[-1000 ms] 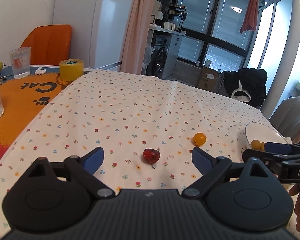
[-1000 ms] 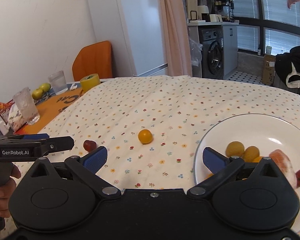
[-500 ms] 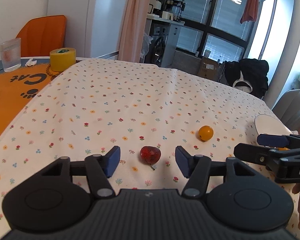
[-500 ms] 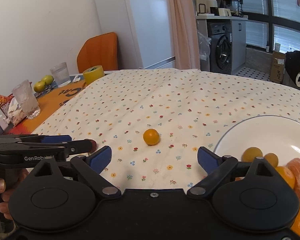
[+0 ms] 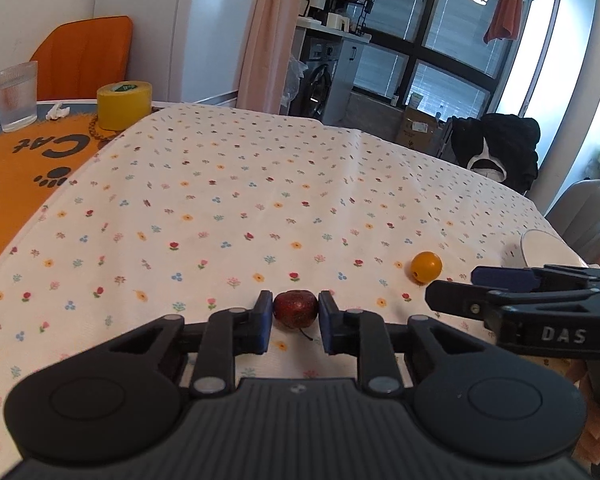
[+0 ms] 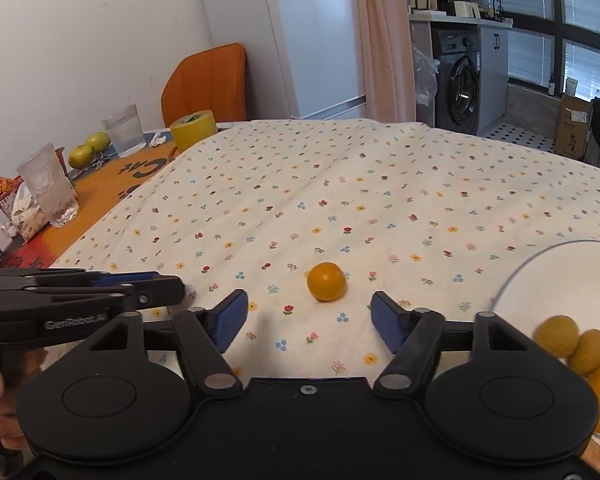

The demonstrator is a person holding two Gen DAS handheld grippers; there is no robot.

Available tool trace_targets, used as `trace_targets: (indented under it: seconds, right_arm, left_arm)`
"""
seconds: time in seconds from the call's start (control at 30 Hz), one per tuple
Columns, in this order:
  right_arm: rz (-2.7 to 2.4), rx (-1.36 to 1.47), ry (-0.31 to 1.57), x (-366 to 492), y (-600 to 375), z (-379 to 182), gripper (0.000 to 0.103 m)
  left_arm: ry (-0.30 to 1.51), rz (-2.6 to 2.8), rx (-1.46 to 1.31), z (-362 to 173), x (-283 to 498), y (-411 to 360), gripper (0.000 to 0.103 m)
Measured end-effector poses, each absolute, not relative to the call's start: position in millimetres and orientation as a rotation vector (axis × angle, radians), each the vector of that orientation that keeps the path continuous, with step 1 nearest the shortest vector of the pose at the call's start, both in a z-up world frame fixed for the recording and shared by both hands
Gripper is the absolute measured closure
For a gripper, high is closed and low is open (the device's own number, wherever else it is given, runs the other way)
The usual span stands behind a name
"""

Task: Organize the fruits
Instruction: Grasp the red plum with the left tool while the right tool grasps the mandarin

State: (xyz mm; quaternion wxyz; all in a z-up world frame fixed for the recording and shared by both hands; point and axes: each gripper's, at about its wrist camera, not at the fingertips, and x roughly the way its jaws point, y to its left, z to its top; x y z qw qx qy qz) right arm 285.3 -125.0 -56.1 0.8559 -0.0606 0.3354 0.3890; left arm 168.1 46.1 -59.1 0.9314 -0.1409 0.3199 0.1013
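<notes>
A small dark red fruit [image 5: 295, 309] lies on the flowered tablecloth [image 5: 260, 200], and my left gripper [image 5: 294, 320] is shut on it, both blue pads touching its sides. To its right sits a small orange fruit [image 5: 426, 267]; in the right wrist view that orange fruit [image 6: 326, 281] lies just ahead of my right gripper [image 6: 307, 320], which stands open around nothing. At the right edge, a white plate [image 6: 540, 280] holds several yellow and orange fruits [image 6: 572, 340]. The right gripper [image 5: 500, 298] also shows side-on in the left wrist view, and the left gripper [image 6: 156, 290] in the right one.
An orange mat [image 5: 16, 164] covers the table's left end, with a yellow tape roll [image 5: 124, 104], drinking glasses [image 6: 50, 192] and two green apples [image 6: 88, 148]. An orange chair [image 6: 208, 80] stands behind. The plate's rim [image 5: 540, 244] lies near the right table edge.
My left gripper has moved forward and shut on the red fruit. The right gripper has shifted left from the plate toward the orange fruit and stays open.
</notes>
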Motion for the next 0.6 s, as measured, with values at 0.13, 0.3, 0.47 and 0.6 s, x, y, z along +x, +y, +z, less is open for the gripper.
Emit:
trace_targets:
  seconds: [0.13, 0.3, 0.47, 0.6]
  right_arm:
    - [0.825, -0.124, 0.713, 289.8, -117.8, -59.1, 0.042]
    - [0.819, -0.147, 0.711, 292.9, -109.2, -62.0, 0.046]
    - [0.829, -0.143, 0.718, 295.6, -106.8, -64.5, 0.081]
    - [0.831, -0.126, 0.681, 287.9, -116.2, -58.0, 0.081]
  left_arm:
    - [0.643, 0.225, -0.298, -55.4, 162.2, 52.7, 0.081]
    - [0.609, 0.247, -0.312, -50.7, 156.1, 60.2, 0.08]
    - [0.605, 0.255, -0.317, -47.0, 155.7, 62.5, 0.08]
    - [0.593, 0.254, -0.313, -41.9, 152.9, 58.1, 0.08]
